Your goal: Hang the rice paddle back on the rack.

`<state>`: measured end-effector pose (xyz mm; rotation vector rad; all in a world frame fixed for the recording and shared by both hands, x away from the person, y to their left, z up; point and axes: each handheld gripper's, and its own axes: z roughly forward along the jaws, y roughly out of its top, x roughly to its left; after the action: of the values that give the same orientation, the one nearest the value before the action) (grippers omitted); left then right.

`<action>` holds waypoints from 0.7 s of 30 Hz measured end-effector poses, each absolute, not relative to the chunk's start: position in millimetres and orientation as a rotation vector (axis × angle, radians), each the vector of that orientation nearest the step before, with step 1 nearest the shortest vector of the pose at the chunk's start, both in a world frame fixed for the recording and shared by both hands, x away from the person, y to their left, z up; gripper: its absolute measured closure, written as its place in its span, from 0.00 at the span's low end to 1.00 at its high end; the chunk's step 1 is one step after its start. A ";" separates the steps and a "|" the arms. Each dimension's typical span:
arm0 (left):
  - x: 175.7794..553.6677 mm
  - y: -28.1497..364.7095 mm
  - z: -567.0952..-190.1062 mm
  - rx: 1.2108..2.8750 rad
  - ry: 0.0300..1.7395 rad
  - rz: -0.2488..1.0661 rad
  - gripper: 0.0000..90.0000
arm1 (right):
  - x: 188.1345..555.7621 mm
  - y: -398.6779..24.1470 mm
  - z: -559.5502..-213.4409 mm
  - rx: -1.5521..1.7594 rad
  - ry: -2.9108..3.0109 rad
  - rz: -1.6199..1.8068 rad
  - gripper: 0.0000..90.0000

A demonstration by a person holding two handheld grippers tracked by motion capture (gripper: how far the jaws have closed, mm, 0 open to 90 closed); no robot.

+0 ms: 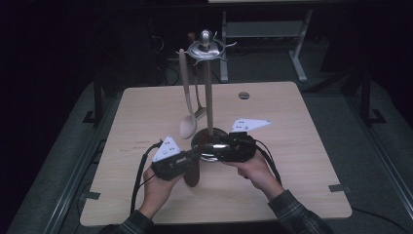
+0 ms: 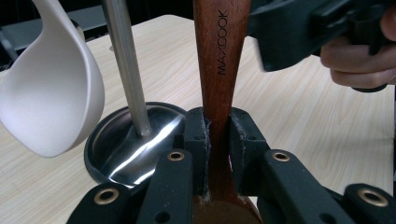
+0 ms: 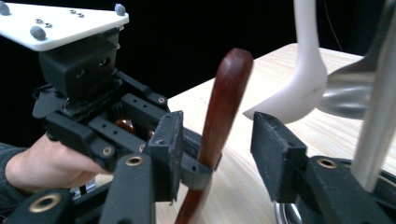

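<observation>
Clamped by the left gripper (image 2: 217, 140), the wooden spoon (image 2: 219, 70) is cut off below; the right gripper (image 3: 212, 144) fingers stand apart around its handle.

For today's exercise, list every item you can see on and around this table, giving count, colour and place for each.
Table: one, light wood, centre of the high view.
Utensil stand: one, silver metal pole on a round base, mid-table.
Ladle: one, off-white, hanging from the stand's top.
Wooden spoon: one, dark reddish-brown, clamped in the left hand-held gripper beside the stand's base.
Left hand-held gripper: one, black, shut on the wooden spoon.
Right hand-held gripper: one, black, jaws open either side of the spoon's handle, not pressing it.
Hands: two, plaid sleeves, at the near edge.
</observation>
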<state>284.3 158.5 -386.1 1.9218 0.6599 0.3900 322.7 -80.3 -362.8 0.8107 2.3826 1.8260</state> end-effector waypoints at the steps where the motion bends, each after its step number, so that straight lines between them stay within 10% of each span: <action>1: 283.8 157.9 -386.2 1.916 0.660 0.392 0.87 | 323.4 -78.3 -363.1 0.811 2.389 1.829 0.63; 14: 283.8 157.5 -387.2 1.930 0.638 0.400 0.85 | 323.6 -69.1 -366.4 0.803 2.382 1.830 0.84; 21: 286.5 163.8 -388.6 1.971 0.613 0.351 0.62 | 323.2 -68.7 -366.2 0.778 2.390 1.817 0.85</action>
<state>286.5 163.8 -388.6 1.9712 0.6130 0.3511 323.2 -68.7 -366.2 0.7781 2.3902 1.8175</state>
